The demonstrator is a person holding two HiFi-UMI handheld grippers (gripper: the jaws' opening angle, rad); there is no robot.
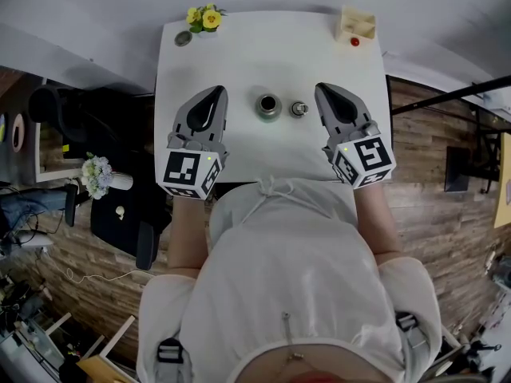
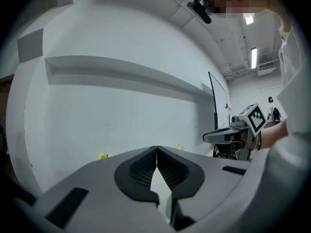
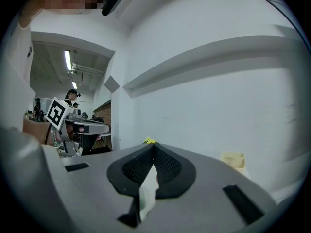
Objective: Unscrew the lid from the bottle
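In the head view a grey metal bottle [image 1: 268, 106] stands upright in the middle of the white table [image 1: 239, 54]. Its small round lid [image 1: 299, 108] lies on the table just right of it, apart from the bottle. My left gripper [image 1: 219, 91] hovers left of the bottle, shut and empty. My right gripper [image 1: 321, 88] sits right of the lid, also shut with nothing in it. The left gripper view shows its jaws [image 2: 156, 148] pressed together, and the right gripper view shows the same [image 3: 153, 144]. Neither gripper view shows the bottle or the lid.
Yellow flowers [image 1: 206, 17] and a small grey round object [image 1: 184, 38] sit at the table's far left corner. A beige box [image 1: 357, 24] and a red ball [image 1: 354, 42] are at the far right corner. A dark chair [image 1: 120, 214] stands left of the table.
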